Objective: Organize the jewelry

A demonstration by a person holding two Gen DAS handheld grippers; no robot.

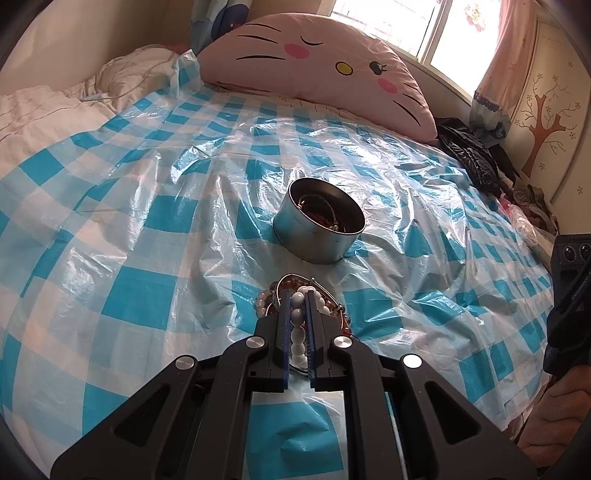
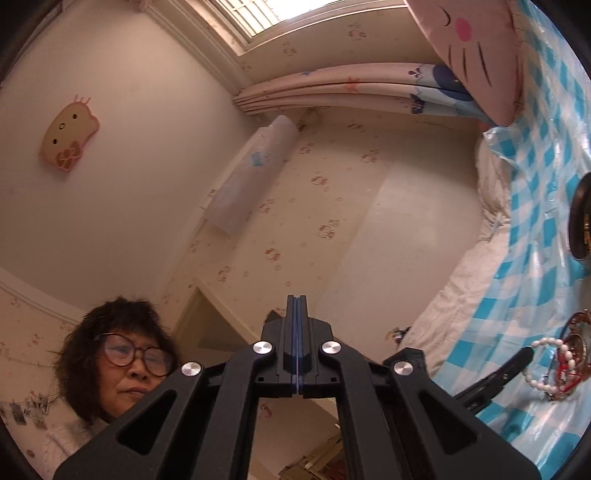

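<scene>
Blue-and-white checked plastic sheet (image 1: 147, 206) covers the bed (image 1: 37, 122) and is wrinkled and shiny. At the head of the bed a big pink cat-face pillow (image 1: 314, 55) leans under the window (image 1: 406, 26). A pile of dark clothes (image 1: 476, 158) lies at the right edge of the bed, near a cabinet door with a painted tree (image 1: 546, 122).

Near the middle of the sheet stands a round metal tin (image 1: 317, 229), upright and without lid; inside it some jewelry is visible, but I cannot tell the pieces apart. Just in front of the tin, apart from it, lies a small heap of bracelets (image 1: 306, 299) with brown and clear beads and a thin metal ring.

The left tongs (image 1: 299, 299) are down on this heap, narrowed around a white bead bracelet (image 1: 298, 332) whose beads sit in a row between the two fingers.

The right tongs (image 2: 297, 306) point away from the bed toward the wallpapered wall (image 2: 332, 184), fingers pressed fully together with nothing between them. In this view the white bead bracelet (image 2: 554, 347) and the heap are at the right edge, with the left tongs (image 2: 524, 356) reaching to them.
</scene>
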